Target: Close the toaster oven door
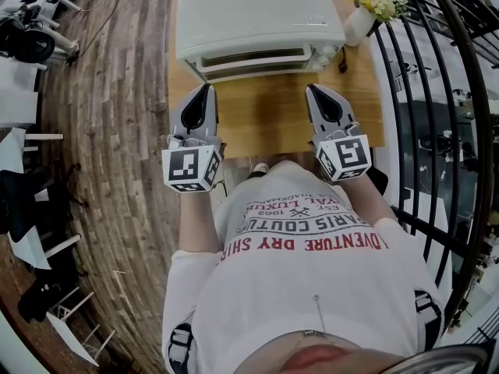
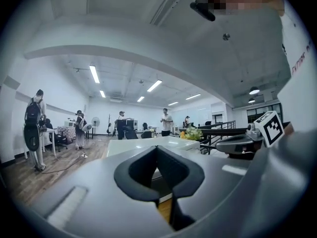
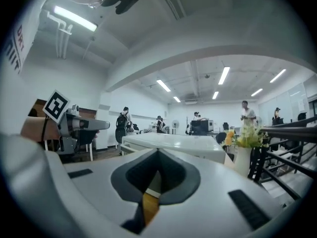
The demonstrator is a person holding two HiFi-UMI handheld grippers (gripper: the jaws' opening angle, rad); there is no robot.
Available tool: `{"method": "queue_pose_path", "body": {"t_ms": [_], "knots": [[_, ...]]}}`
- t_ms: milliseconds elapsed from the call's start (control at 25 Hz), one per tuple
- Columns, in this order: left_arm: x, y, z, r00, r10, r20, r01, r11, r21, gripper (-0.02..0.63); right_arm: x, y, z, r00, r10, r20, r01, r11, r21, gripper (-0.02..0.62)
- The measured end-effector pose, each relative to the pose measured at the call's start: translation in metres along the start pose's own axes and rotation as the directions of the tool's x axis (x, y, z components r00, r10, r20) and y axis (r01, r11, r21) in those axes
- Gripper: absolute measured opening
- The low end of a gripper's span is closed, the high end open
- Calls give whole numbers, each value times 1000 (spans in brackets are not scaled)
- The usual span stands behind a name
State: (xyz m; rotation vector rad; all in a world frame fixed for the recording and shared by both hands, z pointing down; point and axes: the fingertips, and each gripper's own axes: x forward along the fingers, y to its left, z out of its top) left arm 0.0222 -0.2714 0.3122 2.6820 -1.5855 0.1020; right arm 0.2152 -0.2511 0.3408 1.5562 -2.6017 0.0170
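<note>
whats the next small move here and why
Probably just rest both grippers. The door looks already upright against the oven front, and the left gripper and right gripper are shut, empty and short of it over the table.

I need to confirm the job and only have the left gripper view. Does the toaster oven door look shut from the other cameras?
Observer: In the head view the toaster oven door looks upright against the front; no flap lies out over the table.
Operator: Is the right gripper touching it?
Observer: No, the right gripper hangs short of it, bare table between.
Operator: Holding anything?
Observer: Its own view shows the jaws together, nothing between them.
</note>
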Motion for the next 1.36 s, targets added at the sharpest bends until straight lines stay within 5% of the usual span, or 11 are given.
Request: {"method": "queue_pose_path", "body": {"t_ms": [480, 1360], "knots": [[-4, -22, -7, 999, -43, -15, 42, 998, -42, 11, 3, 13, 13, 994, 108, 32, -107, 994, -12, -12], [-10, -1, -10, 1000, 0, -26, -1, 999, -52, 12, 17, 16, 21, 996, 87, 18, -86, 996, -28, -12]]}}
